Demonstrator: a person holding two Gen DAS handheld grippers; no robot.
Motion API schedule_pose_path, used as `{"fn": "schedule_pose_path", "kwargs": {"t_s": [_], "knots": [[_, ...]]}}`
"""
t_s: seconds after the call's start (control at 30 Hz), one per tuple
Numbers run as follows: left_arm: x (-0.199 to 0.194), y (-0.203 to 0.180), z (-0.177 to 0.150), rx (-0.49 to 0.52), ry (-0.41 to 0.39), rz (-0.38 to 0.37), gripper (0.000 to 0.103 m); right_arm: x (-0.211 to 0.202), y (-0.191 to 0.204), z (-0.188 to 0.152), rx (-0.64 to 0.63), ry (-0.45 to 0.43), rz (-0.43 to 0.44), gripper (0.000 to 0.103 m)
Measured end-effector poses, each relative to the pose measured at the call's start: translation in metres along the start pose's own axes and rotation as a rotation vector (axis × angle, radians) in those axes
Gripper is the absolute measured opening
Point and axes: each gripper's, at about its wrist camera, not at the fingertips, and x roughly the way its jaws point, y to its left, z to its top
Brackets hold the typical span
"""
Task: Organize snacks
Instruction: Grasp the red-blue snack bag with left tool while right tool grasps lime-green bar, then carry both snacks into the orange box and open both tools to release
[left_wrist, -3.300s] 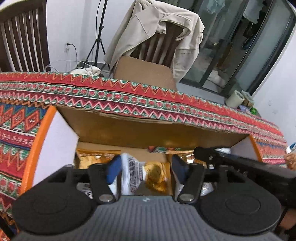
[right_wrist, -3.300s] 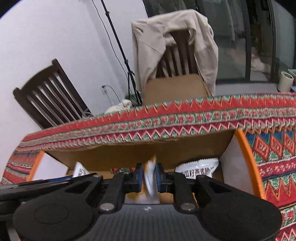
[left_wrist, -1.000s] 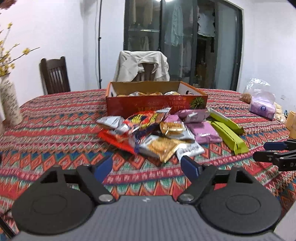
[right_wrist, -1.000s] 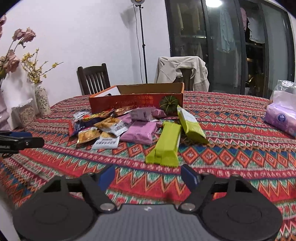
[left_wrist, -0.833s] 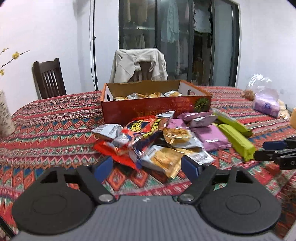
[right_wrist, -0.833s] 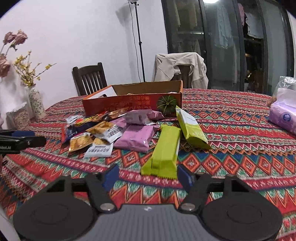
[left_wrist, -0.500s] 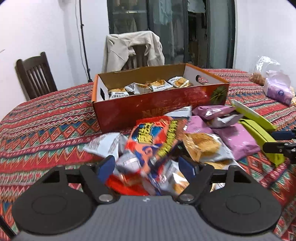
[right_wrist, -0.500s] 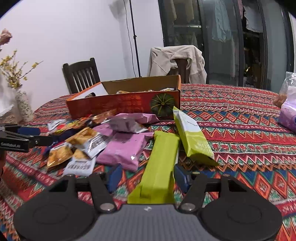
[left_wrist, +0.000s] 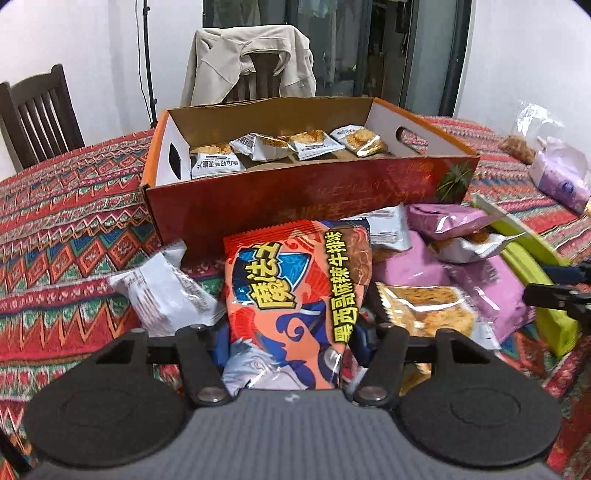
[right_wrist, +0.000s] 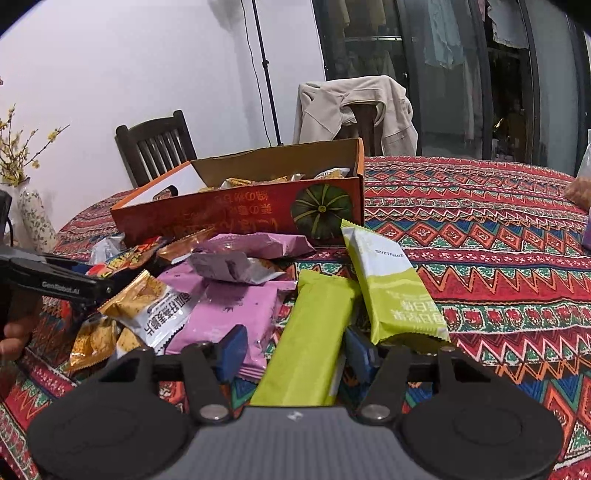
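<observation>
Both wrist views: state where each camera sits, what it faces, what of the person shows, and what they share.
Left wrist view: on the left tool, facing the red snack bag between its open fingers, the cardboard box behind; the right tool's tip shows at right.
Right wrist view: on the right tool, open around the green bar; the left tool and a fingertip show at left.
Shared: box, snack pile, draped chair.

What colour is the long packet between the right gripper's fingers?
Lime green packet; the right wrist view shows it best.
</observation>
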Motion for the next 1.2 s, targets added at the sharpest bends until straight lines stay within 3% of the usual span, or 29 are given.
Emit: {"fn": "schedule_pose_path", "kwargs": {"t_s": [0.1, 0.3, 0.5, 0.67, 0.73, 0.77, 0.93, 1.2], "knots": [[-0.022, -0.007, -0.008, -0.01, -0.037, 0.022, 0.059, -0.007, -0.004, -0.001, 0.009, 0.0, -0.006, 0.037], [-0.094, -0.025, -0.036, -0.083, -0.149, 0.064, 0.059, -0.038, -0.003, -0.015, 0.011, -0.015, -0.001, 0.028], [-0.145, -0.038, -0.078, -0.197, -0.178, 0.062, 0.059, -0.08, 0.01, -0.042, -0.02, -0.01, 0.0, 0.027], [-0.155, -0.044, -0.102, -0.241, -0.148, 0.076, 0.059, -0.097, 0.018, -0.057, -0.049, -0.004, -0.018, 0.031], [-0.155, -0.047, -0.107, -0.244, -0.135, 0.083, 0.059, -0.093, 0.021, -0.057, -0.064, -0.004, 0.003, 0.045], [-0.155, -0.049, -0.111, -0.243, -0.135, 0.086, 0.059, -0.088, 0.022, -0.058, -0.063, -0.009, 0.008, 0.045], [-0.162, -0.055, -0.119, -0.219, -0.154, 0.103, 0.059, -0.075, 0.034, -0.061, -0.116, -0.006, -0.072, 0.034], [-0.155, -0.049, -0.115, -0.233, -0.143, 0.101, 0.059, -0.097, 0.023, -0.064, -0.069, -0.011, -0.038, 0.033]]}}
